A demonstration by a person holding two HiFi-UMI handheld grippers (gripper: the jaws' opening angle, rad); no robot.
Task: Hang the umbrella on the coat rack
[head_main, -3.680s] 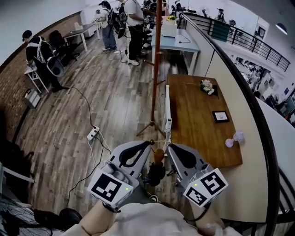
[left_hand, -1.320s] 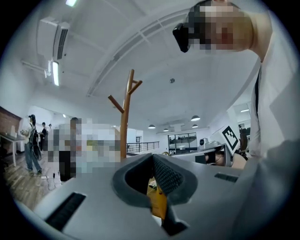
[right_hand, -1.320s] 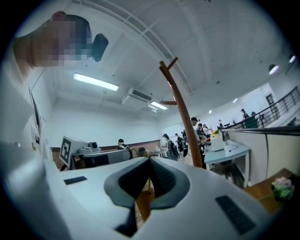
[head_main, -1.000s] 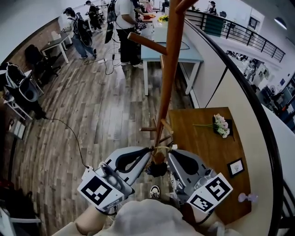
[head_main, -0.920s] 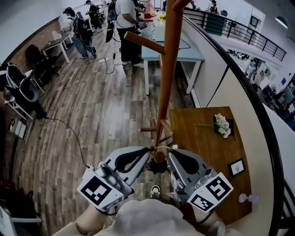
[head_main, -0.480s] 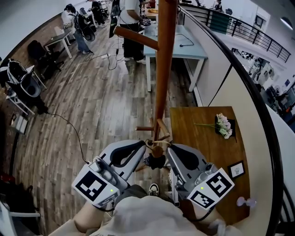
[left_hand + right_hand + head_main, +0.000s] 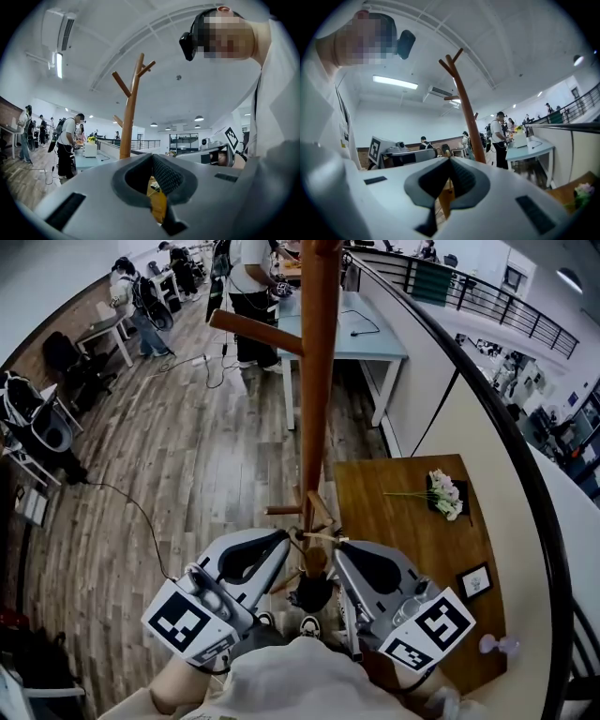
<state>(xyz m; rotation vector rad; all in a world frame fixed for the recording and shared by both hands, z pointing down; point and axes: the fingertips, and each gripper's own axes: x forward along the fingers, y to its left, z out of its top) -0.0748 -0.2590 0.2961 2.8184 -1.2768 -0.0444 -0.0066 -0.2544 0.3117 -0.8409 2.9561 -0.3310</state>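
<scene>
The coat rack (image 7: pixel 317 381), a thin pole in the upper middle of the head view 3.7 s ago, now fills the centre of the frame and runs off the top. The left gripper (image 7: pixel 287 542) and right gripper (image 7: pixel 337 547) sit at bottom centre, each clamped on the umbrella (image 7: pixel 314 592), apparently by the pale cord at its wooden handle, with the dark folded body hanging between them. The approach looks done. Next, the cord likely needs lifting over a peg (image 7: pixel 253 331) at upper left before either gripper lets go.

the coat rack (image 7: pixel 317 381) runs off the top edge, and most of the umbrella (image 7: pixel 314 594) seems hidden.
</scene>
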